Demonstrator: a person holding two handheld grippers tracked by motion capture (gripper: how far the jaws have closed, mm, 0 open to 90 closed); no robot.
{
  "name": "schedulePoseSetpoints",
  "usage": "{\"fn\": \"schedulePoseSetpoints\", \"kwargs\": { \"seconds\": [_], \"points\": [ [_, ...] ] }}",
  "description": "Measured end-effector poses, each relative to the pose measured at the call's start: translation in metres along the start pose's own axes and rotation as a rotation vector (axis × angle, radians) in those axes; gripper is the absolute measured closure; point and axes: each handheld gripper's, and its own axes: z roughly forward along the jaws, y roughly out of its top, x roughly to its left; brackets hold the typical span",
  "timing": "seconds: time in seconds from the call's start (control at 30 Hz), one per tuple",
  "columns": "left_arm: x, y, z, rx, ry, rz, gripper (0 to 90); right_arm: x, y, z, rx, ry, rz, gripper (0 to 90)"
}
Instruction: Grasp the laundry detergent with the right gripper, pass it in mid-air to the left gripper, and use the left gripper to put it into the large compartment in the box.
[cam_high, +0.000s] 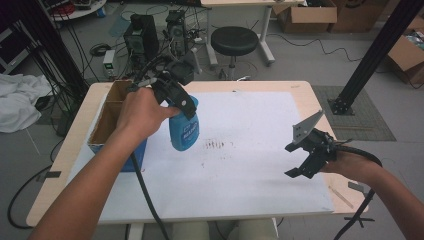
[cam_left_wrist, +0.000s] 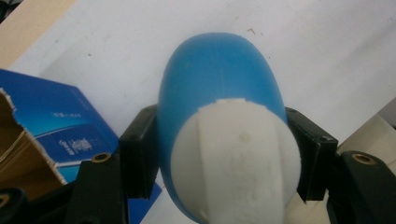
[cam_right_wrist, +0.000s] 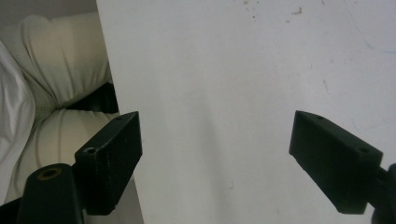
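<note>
The left gripper (cam_high: 181, 102) has its jaws clamped on either side of the blue bottle (cam_high: 183, 131), held just beside the open cardboard box (cam_high: 107, 117) above the white sheet (cam_high: 250, 165), while the right gripper (cam_high: 305, 157) hangs with jaws spread wide, gripping nothing

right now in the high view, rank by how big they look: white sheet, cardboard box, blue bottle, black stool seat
1. white sheet
2. cardboard box
3. blue bottle and black stool seat: they look alike, and the stool stands farther off, so unranked.
</note>
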Motion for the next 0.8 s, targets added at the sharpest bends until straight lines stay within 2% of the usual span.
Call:
{"fn": "schedulePoseSetpoints", "kwargs": {
  "seconds": [0.43,0.8],
  "points": [
    [0.027,0.0,-0.025,-0.004,0.047,-0.121,38.0,-0.005,-0.003,-0.005,0.039,-0.015,-0.005,16.7],
    [0.042,0.0,-0.045,-0.019,0.084,-0.186,38.0,-0.009,-0.006,-0.006,0.063,-0.02,-0.004,16.7]
  ]
}}
